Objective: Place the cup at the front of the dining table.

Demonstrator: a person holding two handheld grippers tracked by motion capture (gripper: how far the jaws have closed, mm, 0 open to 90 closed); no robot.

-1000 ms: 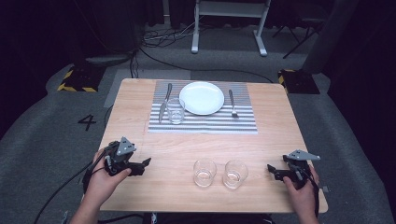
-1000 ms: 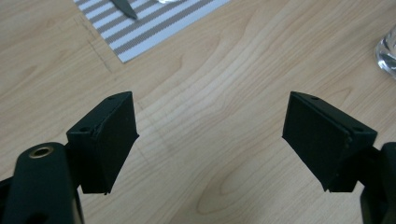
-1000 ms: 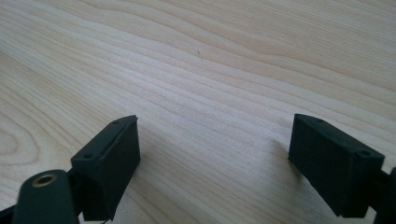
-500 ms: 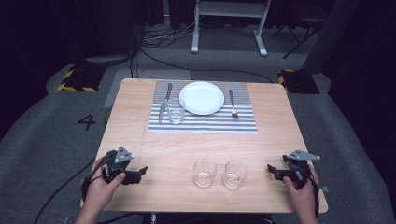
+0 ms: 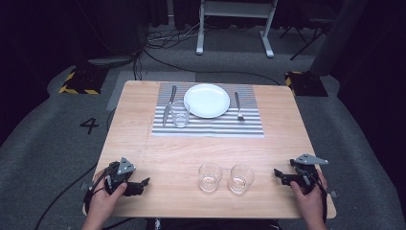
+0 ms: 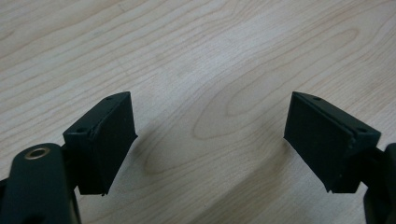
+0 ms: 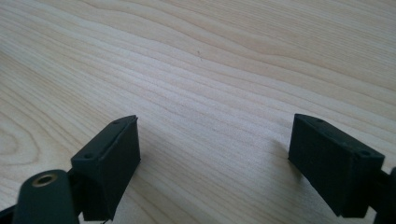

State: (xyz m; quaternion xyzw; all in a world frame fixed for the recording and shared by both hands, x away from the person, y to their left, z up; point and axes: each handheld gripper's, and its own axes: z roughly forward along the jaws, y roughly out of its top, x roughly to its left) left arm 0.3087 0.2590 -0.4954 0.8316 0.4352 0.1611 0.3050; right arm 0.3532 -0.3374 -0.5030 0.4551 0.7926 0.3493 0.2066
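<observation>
On the near edge of the wooden counter point(image 5: 191, 148) I see my left tool point(image 5: 139, 184) and my right tool point(image 5: 282, 175), both with jaws wide apart and holding nothing. Two empty glasses point(image 5: 209, 176) stand side by side between them. Far back, a white plate point(image 5: 207, 100) sits on a striped mat point(image 5: 210, 127).

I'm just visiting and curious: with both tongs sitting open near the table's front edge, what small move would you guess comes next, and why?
Probably the right tongs slide toward the nearer glass. Their jaws stand wide apart and empty, and two glasses wait off the striped placemat, where one glass already stands beside the knife. The left tongs could equally take the other glass.
</observation>
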